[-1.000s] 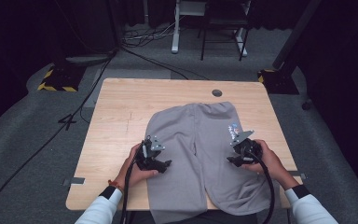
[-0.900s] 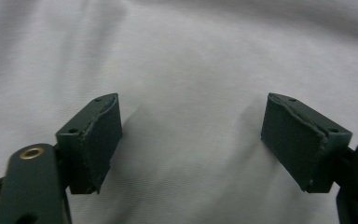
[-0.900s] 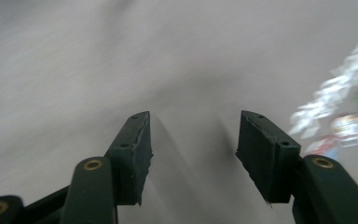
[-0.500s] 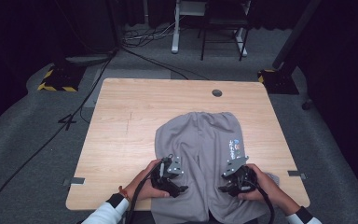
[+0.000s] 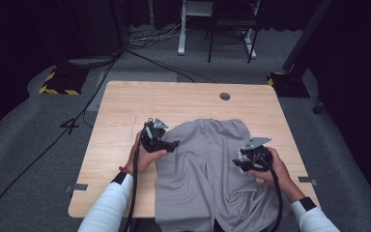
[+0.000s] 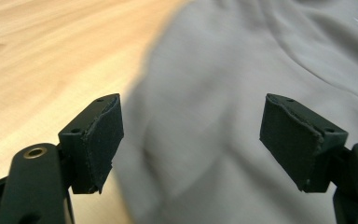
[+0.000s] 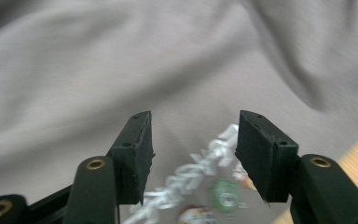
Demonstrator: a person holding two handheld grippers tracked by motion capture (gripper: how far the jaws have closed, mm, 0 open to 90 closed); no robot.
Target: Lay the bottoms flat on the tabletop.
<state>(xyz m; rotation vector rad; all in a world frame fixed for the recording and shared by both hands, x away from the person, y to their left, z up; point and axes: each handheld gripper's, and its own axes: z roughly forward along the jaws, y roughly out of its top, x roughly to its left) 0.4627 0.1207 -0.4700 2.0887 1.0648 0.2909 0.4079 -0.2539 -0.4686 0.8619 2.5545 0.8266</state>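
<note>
A grey garment point(image 5: 203, 164), shorts by the look of it, lies crumpled on the wooden table point(image 5: 174, 101) and hangs over its near edge. My left gripper point(image 5: 173, 144) hovers at the garment's left edge, open. In the left gripper view it point(image 6: 191, 140) stands wide over grey cloth point(image 6: 214, 93), with bare wood point(image 6: 37, 46) to the left. My right gripper point(image 5: 241, 163) is over the garment's right part. Its jaws have just been opening; the right gripper point(image 7: 193, 154) grips nothing, and cloth point(image 7: 121, 70) with a white print point(image 7: 200, 177) lies below.
A round cable hole point(image 5: 225, 96) sits near the table's far edge. Black cables point(image 5: 63, 135) run across the grey floor at the left. A yellow-and-black striped base point(image 5: 58, 82) and a white stand point(image 5: 181, 29) are beyond the table.
The garment has been dragged toward the near edge and bunched up. Both hands dipped toward the front edge, then came back; the left hand now sits farther out, at the garment's left edge.
</note>
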